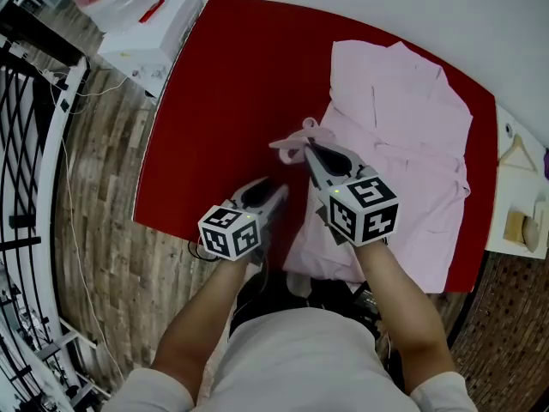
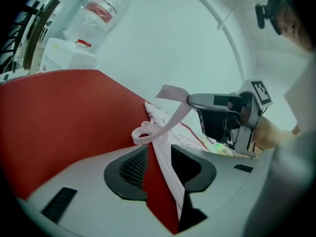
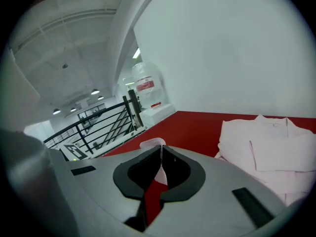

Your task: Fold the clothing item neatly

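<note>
In the head view, the soft pink cloth garment (image 1: 403, 144) lies partly folded on the flat red counter (image 1: 223, 101). I think more folding is left. Your right tool (image 1: 309, 148) lifts the garment's thin pink strap (image 1: 292, 140). Your left tool (image 1: 279, 192) waits just beside it.

In the left gripper view, the jaws stand apart and the strap runs through the gap.

In the right gripper view, the jaws pinch the strap tight. A clear plastic jug (image 3: 144, 85) stands far off. You cannot tell what is inside it.

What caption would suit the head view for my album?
Right tongs pinch a pink strap of the pink garment on the red table; left tongs stand open.
</note>
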`<action>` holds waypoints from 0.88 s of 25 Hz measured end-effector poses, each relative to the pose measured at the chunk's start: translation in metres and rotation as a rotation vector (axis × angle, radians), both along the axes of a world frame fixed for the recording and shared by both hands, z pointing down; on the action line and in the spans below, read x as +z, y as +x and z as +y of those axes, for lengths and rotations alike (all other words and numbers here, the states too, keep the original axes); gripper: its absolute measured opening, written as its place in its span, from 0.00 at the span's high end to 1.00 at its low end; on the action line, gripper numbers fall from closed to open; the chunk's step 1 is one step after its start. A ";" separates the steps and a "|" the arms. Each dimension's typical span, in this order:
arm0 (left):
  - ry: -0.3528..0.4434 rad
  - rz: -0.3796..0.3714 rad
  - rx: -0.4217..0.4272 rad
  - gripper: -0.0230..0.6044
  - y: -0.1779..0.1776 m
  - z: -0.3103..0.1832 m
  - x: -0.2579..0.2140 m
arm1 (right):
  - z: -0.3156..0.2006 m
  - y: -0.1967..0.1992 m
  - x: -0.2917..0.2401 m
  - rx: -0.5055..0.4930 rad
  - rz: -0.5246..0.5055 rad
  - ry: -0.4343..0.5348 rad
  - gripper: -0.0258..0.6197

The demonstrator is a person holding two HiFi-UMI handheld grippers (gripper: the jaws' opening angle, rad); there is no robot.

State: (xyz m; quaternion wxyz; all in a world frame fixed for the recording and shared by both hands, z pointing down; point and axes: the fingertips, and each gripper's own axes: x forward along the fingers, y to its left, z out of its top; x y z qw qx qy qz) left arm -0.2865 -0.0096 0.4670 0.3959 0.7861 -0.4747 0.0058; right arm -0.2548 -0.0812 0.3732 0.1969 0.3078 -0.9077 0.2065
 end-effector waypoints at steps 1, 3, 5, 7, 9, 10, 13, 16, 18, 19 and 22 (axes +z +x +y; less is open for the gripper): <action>0.000 -0.004 0.010 0.77 0.005 -0.001 0.000 | -0.002 0.009 -0.003 0.014 -0.007 0.000 0.92; -0.002 -0.010 0.030 0.77 0.016 -0.004 0.001 | -0.006 0.026 -0.008 0.043 -0.024 -0.001 0.92; -0.004 -0.014 0.048 0.77 0.027 -0.006 0.001 | -0.010 0.042 -0.015 0.073 -0.045 -0.002 0.92; -0.005 -0.015 0.066 0.77 0.036 -0.006 0.000 | -0.013 0.057 -0.024 0.103 -0.071 0.000 0.92; -0.008 -0.012 0.085 0.77 0.045 -0.007 -0.001 | -0.015 0.072 -0.035 0.130 -0.101 0.001 0.92; -0.010 -0.010 0.096 0.77 0.050 -0.007 -0.002 | -0.016 0.079 -0.041 0.142 -0.117 0.001 0.92; -0.009 -0.010 0.122 0.77 0.064 -0.008 -0.005 | -0.021 0.100 -0.055 0.177 -0.161 0.004 0.92; -0.006 -0.011 0.140 0.77 0.077 -0.010 -0.008 | -0.026 0.122 -0.066 0.212 -0.190 0.009 0.92; -0.006 -0.012 0.151 0.77 0.084 -0.010 -0.009 | -0.031 0.139 -0.070 0.240 -0.203 0.015 0.92; -0.007 -0.013 0.155 0.77 0.086 -0.010 -0.009 | -0.033 0.148 -0.072 0.257 -0.209 0.017 0.92; -0.010 -0.021 0.165 0.77 0.094 -0.009 -0.009 | -0.040 0.180 -0.075 0.319 -0.227 0.017 0.92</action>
